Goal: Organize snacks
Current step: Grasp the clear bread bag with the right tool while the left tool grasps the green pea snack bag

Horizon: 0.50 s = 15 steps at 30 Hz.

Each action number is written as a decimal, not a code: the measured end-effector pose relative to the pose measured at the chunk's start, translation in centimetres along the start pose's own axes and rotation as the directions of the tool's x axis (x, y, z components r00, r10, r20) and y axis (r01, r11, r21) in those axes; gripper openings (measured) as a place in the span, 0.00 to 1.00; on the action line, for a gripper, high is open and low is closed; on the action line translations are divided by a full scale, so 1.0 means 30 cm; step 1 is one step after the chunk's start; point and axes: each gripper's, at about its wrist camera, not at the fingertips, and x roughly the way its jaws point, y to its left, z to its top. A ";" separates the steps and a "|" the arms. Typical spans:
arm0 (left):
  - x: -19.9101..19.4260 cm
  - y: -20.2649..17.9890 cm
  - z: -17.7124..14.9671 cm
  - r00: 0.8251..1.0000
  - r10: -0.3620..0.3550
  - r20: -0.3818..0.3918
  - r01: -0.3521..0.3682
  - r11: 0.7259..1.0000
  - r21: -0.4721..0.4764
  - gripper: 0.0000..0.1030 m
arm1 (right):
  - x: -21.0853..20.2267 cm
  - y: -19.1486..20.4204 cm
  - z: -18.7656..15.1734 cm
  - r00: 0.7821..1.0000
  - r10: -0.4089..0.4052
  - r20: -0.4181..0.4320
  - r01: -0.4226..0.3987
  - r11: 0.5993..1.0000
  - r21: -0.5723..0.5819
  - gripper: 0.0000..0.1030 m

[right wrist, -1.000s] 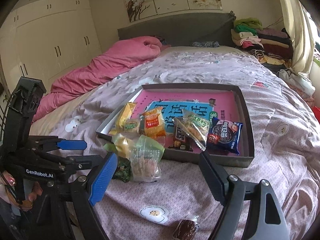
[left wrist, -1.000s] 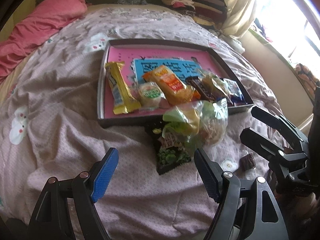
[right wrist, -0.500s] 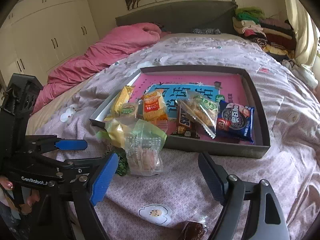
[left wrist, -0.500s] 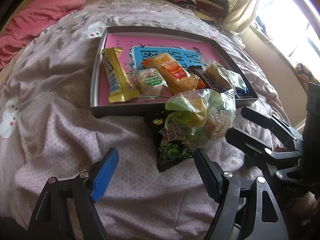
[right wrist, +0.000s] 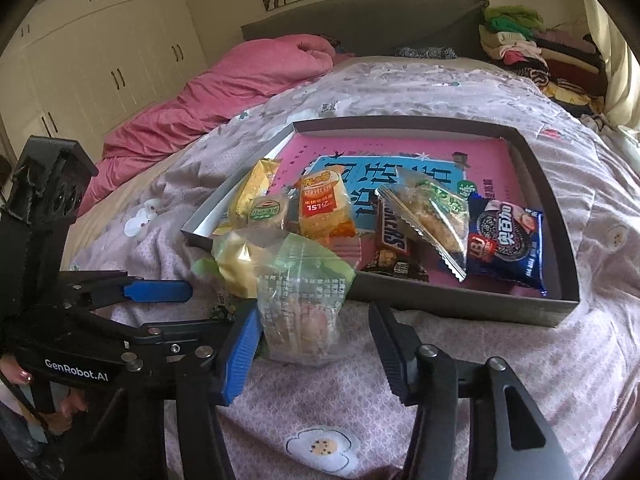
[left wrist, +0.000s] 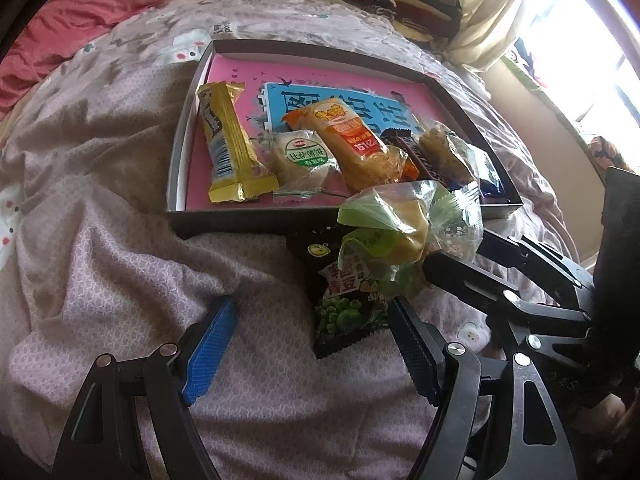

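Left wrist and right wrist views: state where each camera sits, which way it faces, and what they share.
Left wrist: sits on the left gripper, looks along its open fingers across the bed to the tray; the right gripper shows at right.
Right wrist: sits on the right gripper, open, facing the tray and headboard; the left gripper and a fingertip show at left.
Shared: tray, clear bags, pea packet.
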 end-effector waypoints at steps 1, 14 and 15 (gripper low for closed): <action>0.002 -0.002 0.002 1.000 -0.001 0.001 0.001 1.000 0.001 0.77 | 0.004 -0.004 0.002 1.000 0.005 -0.001 -0.005 1.000 0.003 0.51; 0.039 -0.030 0.016 0.999 0.032 0.000 -0.032 0.999 0.033 0.72 | -0.007 -0.047 0.010 0.999 0.036 0.004 -0.036 0.997 0.067 0.37; 0.037 -0.025 0.014 1.000 0.031 0.003 -0.031 0.999 0.033 0.72 | -0.009 -0.045 0.010 0.999 0.038 0.004 -0.038 0.997 0.066 0.37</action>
